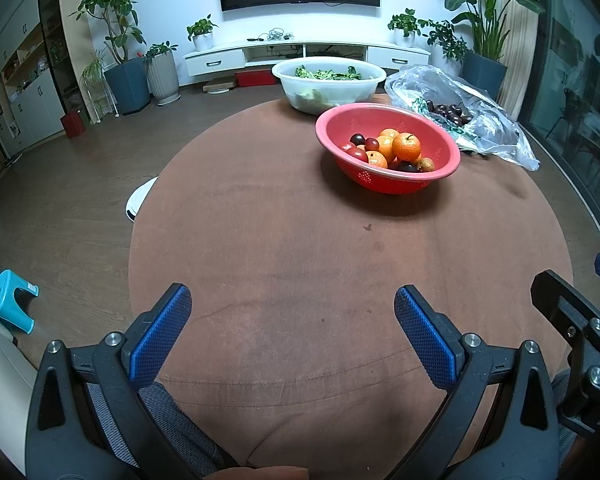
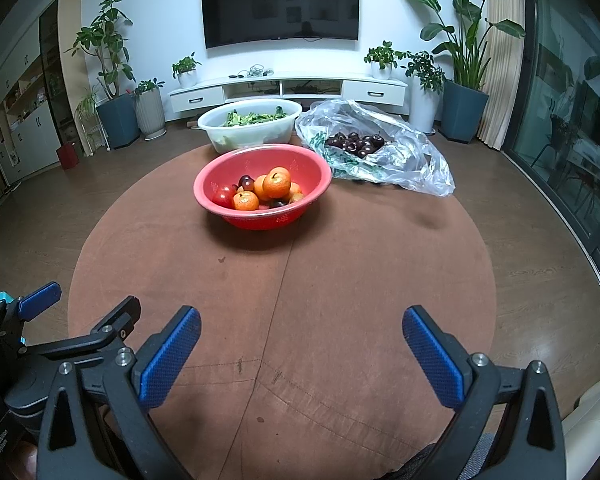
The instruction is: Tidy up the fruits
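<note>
Left gripper (image 1: pixel 292 320): our jaws apart, empty.
Right gripper (image 2: pixel 300 340): same.
Risk: red bowl (image 2: pixel 318 164) far ahead; piled oranges (image 2: pixel 277 182) may roll.

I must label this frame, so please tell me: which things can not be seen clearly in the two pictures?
- Red bowl: the lower fruit is covered by the oranges on top, both views.
- White bowl: its cloudy wall blurs what lies under the greens.
- Plastic bag: wrinkles hide how many dark fruits it holds.
- Right tongs: cut off by the left view's edge.
</note>
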Motion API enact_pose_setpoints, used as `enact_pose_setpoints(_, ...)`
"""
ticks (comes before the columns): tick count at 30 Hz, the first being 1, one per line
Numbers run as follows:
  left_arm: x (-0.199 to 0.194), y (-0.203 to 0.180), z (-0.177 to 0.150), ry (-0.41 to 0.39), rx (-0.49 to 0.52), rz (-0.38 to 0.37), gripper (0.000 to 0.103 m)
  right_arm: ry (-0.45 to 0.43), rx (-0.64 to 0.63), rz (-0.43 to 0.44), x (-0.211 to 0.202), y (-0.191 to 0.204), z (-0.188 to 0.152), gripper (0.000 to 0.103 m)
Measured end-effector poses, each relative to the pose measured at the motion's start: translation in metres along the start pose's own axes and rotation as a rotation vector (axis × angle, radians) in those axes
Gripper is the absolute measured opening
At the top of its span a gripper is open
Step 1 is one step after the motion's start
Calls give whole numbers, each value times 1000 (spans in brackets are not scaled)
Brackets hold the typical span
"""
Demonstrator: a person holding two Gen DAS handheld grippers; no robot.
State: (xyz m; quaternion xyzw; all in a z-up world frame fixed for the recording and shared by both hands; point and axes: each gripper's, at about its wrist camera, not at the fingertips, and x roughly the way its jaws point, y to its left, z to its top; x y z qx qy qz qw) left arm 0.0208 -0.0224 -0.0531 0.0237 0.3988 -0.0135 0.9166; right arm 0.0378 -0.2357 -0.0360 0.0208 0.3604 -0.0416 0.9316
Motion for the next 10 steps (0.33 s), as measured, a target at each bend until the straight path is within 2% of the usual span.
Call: enact_pose_setpoints(10,-6,2,-2,-24,9,-17,103,3,2,0,1,0,-2,103)
